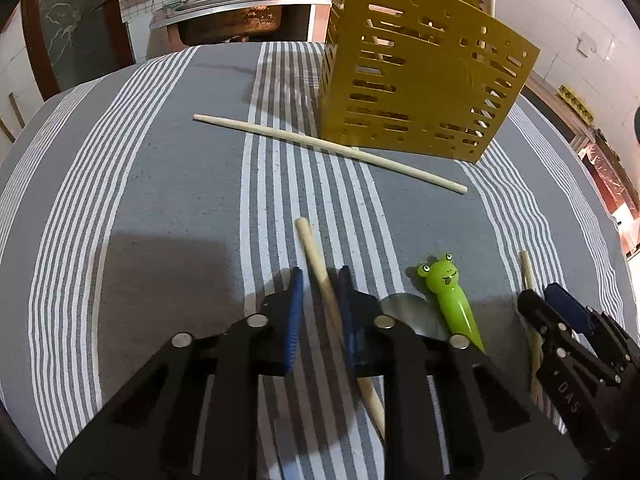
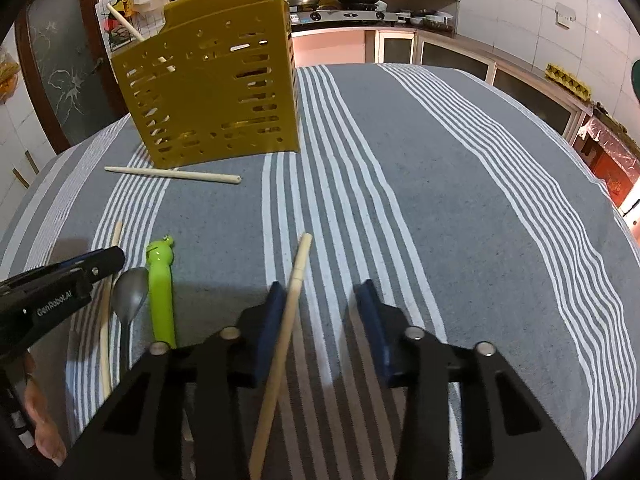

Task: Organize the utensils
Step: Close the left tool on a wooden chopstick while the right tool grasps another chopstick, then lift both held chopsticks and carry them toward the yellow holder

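Observation:
A yellow slotted utensil holder (image 1: 420,80) (image 2: 212,92) stands on the striped cloth with chopsticks upright in it. One loose chopstick (image 1: 328,148) (image 2: 172,174) lies in front of it. My left gripper (image 1: 320,292) (image 2: 108,262) is shut on another chopstick (image 1: 316,256) (image 2: 116,236) near its far end. My right gripper (image 2: 322,296) (image 1: 548,300) is open around a third chopstick (image 2: 296,276) (image 1: 527,268), which rests against its left pad only. Between the two grippers lie a green frog-headed utensil (image 1: 452,304) (image 2: 160,300) and a grey metal spoon (image 2: 130,292) (image 1: 400,312).
The grey and white striped cloth (image 2: 440,200) covers the whole table. A sink (image 1: 232,20) sits beyond the far edge in the left wrist view, and a stove with pots (image 2: 344,4) beyond it in the right wrist view. A hand (image 2: 44,420) shows at lower left.

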Demonstrator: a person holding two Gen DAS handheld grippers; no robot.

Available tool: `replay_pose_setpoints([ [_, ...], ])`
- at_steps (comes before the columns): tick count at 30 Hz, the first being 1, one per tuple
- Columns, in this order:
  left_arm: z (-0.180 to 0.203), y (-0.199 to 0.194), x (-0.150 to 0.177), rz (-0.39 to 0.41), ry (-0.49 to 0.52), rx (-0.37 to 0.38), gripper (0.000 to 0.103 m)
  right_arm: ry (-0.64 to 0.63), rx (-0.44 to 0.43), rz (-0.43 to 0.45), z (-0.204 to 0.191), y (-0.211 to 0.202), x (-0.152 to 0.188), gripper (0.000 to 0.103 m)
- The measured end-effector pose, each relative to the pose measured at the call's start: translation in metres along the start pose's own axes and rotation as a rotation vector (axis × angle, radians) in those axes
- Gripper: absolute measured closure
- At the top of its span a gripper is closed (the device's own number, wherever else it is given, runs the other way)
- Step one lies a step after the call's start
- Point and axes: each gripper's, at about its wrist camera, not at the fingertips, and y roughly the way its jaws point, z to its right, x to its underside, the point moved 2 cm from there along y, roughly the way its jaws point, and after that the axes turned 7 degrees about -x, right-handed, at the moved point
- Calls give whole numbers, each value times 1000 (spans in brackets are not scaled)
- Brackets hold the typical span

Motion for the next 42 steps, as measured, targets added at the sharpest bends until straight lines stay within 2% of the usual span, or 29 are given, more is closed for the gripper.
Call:
replay_pose_setpoints([
  [4,-5,3,-4,-5,-17,28,93,-5,-3,-14,-3,4,-5,80],
  [9,-2,3,-5,10,5,18,93,-12,-2,-27,-7,9,-10,92],
  [14,-5,4,-6,19,-5,31,94,-18,-3,-17,-10,10,-11,96],
  [19,-5,3,-6,33,-1,20,98,6,-32,-6,-7,9,-13,96],
  [25,-8,-1,-6,53,-9,31,98,12,-45,11,-7,7,-13,96],
  [42,-14,-45,-11,213,-23,52,98,25,-71,129,0,-21,-27,97],
])
